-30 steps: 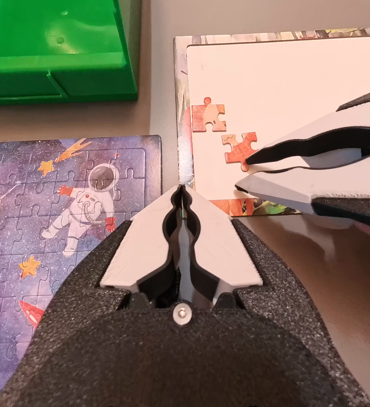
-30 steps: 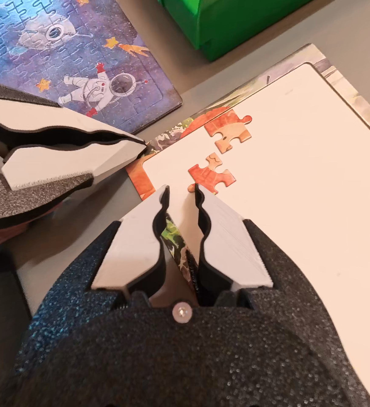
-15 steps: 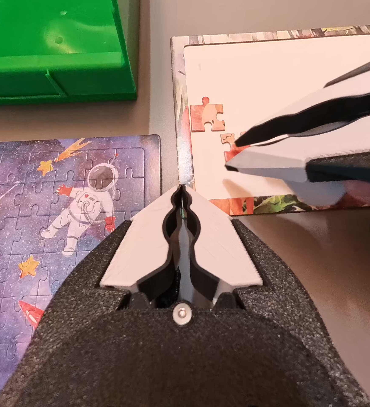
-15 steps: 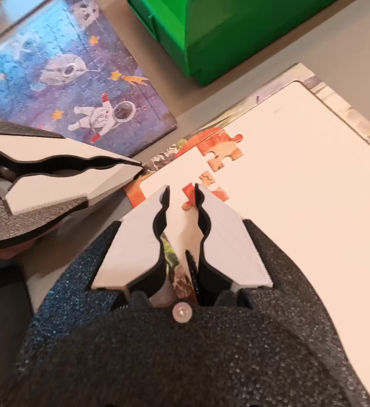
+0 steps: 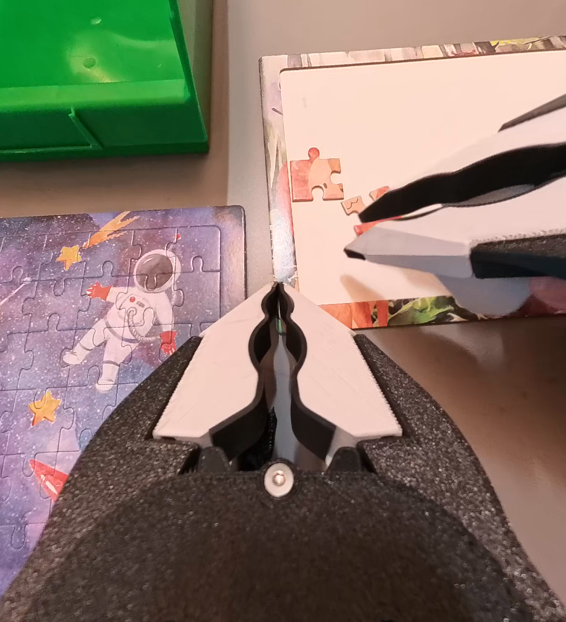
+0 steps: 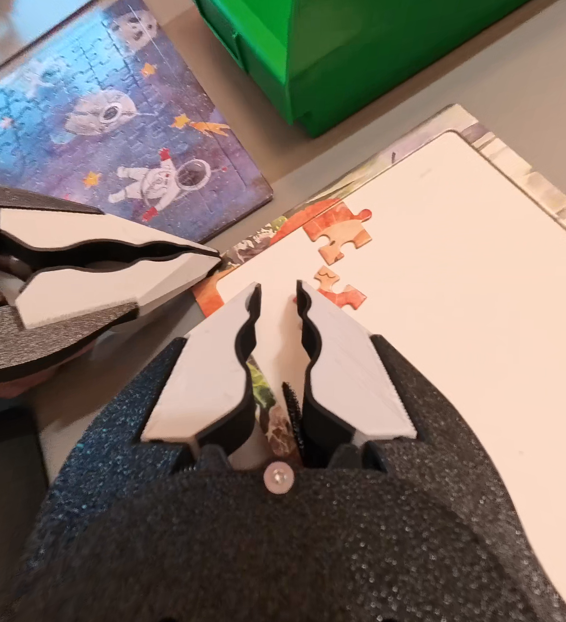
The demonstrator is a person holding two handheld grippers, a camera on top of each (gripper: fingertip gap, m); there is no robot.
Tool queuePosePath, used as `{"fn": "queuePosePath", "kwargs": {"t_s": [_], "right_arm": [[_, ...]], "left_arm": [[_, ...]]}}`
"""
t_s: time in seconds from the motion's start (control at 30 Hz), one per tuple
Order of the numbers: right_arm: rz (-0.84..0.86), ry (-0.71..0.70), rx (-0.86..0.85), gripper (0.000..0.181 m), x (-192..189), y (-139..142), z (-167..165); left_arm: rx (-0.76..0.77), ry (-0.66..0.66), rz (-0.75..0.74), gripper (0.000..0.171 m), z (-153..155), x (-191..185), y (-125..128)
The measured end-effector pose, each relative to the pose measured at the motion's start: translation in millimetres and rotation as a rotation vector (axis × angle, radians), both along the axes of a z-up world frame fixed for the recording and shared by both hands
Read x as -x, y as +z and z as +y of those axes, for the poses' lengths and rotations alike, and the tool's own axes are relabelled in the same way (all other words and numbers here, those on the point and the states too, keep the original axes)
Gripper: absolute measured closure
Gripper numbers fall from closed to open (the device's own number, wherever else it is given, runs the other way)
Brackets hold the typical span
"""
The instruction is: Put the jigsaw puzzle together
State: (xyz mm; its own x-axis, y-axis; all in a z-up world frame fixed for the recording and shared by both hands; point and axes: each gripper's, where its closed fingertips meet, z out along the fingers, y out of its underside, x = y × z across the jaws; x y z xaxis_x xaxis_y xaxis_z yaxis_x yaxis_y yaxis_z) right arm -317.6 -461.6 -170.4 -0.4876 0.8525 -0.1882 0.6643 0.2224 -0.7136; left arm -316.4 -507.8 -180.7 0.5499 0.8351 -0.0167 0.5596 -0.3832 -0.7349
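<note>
The puzzle tray (image 5: pixel 409 117) has a white bed and a printed border; it also shows in the right wrist view (image 6: pixel 460 303). One orange piece (image 5: pixel 317 178) (image 6: pixel 340 232) lies against the tray's left border. A loose red and tan piece (image 5: pixel 352 205) (image 6: pixel 342 296) lies flat just below it. My right gripper (image 6: pixel 278 291) (image 5: pixel 355 234) is open a little, low over the bed. Its right finger covers one end of the loose piece. My left gripper (image 5: pixel 277 286) (image 6: pixel 219 259) is shut, with its tips at the tray's left border near the front corner.
A finished space puzzle with an astronaut (image 5: pixel 106 303) (image 6: pixel 123 151) lies left of the tray. A green plastic bin (image 5: pixel 83 84) (image 6: pixel 359 50) stands behind it. Most of the tray's white bed is bare. The tips of one gripper are about 5 cm away from the tips of the other.
My right gripper has moved left across the tray and now covers part of the loose piece, which has hardly shifted. My left gripper has stayed shut at the tray's border.
</note>
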Motion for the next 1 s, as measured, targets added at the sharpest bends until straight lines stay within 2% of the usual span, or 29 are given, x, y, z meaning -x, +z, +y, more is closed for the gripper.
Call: {"fn": "queuePosePath", "kwargs": {"t_s": [0.2, 0.3, 0.6, 0.7, 0.8, 1.0], "right_arm": [[0.006, -0.043, -0.114, 0.155, 6.3, -7.8, 31.3], [-0.015, -0.006, -0.069, 0.142, 1.9, -8.9, 25.8], [0.017, -0.003, -0.089, 0.140, -4.6, -4.7, 25.2], [0.083, 0.101, -0.132, 0.135, -5.0, 3.4, 24.8], [0.078, 0.256, -0.198, 0.133, -9.9, -4.5, 22.9], [0.120, 0.392, -0.219, 0.133, -2.6, -6.0, 25.6]], "left_arm": [[0.000, 0.000, 0.000, 0.171, 0.0, 0.0, 0.0], [0.001, -0.001, 0.001, 0.171, 0.0, 0.0, 0.0], [-0.002, -0.005, -0.001, 0.171, 0.4, -0.4, 0.0], [-0.001, -0.005, 0.000, 0.171, 0.4, -0.4, 0.0], [-0.004, -0.006, -0.002, 0.171, 0.5, -0.5, 0.0], [-0.007, -0.010, -0.004, 0.171, 0.5, -1.1, 0.0]]}}
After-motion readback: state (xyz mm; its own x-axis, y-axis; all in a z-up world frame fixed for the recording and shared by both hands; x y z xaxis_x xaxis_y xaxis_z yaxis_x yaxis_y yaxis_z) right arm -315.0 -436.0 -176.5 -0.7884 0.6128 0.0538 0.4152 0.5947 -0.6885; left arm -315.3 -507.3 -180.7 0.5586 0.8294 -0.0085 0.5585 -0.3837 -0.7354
